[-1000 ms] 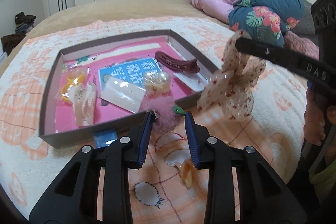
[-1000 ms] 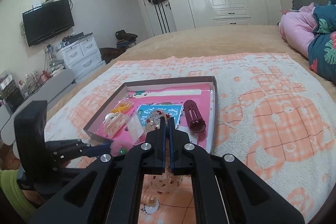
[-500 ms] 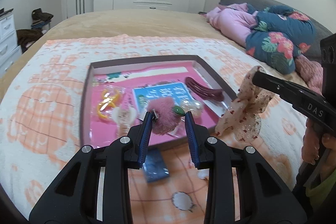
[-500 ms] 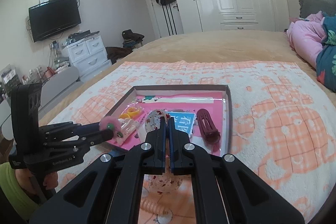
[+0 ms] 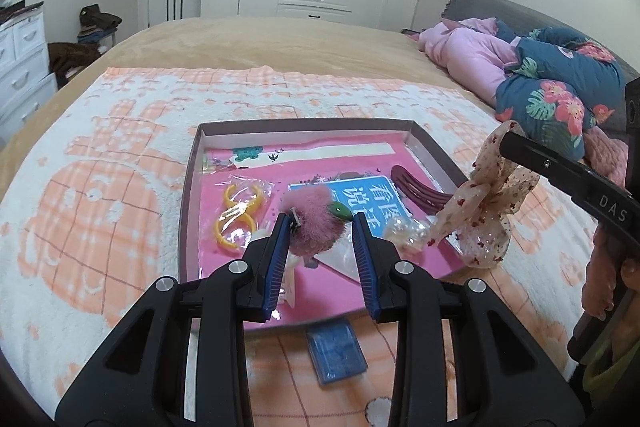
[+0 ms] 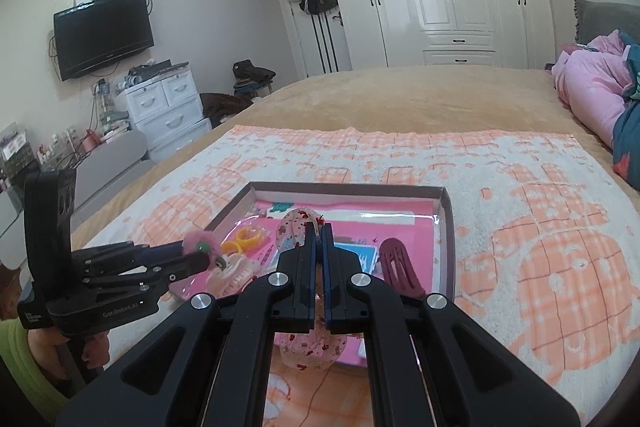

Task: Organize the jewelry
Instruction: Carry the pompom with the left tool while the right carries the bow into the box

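A shallow tray (image 5: 191,187) with a pink floor lies on the blanket; it also shows in the right wrist view (image 6: 447,223). My left gripper (image 5: 319,227) is shut on a fluffy pink pom-pom hair clip (image 5: 316,219) with a green bead, held above the tray's near part; it shows in the right wrist view too (image 6: 200,247). My right gripper (image 6: 320,239) is shut on a sheer floral bow scrunchie (image 5: 480,199), held over the tray's near right corner; it also shows in the right wrist view (image 6: 298,225).
In the tray lie yellow rings (image 5: 240,207), a maroon hair claw (image 5: 416,187), a blue card (image 5: 368,195), a cream claw clip (image 6: 234,275) and a pearl piece (image 5: 404,231). A blue packet (image 5: 336,355) lies on the blanket in front. Pillows (image 5: 540,75) are at right.
My left gripper has lifted the pink pom-pom clip off the blanket and carried it up over the tray. My right gripper with the scrunchie has kept beside the tray's right corner.
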Available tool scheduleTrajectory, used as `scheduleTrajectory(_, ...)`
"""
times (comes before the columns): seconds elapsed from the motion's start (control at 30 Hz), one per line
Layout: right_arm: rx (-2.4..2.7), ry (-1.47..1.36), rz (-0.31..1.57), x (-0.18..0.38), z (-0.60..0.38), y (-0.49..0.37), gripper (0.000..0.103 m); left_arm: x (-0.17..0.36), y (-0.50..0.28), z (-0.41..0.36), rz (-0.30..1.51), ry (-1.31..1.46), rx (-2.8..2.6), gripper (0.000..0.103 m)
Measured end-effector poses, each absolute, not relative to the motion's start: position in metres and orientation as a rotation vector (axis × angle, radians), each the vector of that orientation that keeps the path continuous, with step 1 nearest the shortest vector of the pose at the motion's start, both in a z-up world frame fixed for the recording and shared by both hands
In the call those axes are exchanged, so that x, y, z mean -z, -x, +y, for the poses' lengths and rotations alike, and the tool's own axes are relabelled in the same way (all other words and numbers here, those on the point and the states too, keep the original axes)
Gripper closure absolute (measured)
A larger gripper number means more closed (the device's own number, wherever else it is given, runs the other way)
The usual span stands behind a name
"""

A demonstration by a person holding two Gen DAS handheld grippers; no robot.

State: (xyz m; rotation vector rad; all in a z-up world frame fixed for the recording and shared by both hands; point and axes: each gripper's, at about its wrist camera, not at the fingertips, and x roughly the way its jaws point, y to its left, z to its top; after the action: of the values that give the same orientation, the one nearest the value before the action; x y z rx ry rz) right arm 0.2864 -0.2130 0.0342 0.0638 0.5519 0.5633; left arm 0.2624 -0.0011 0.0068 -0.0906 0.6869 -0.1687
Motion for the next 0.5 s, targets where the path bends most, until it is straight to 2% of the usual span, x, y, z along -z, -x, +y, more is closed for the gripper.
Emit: scheduleTrajectory(0.5,-0.523,-0.04,0.583,-0.025,-0.218,-0.329,0.1,0.002,-0.293,-0.013,0.707,0.092,0.165,0.079)
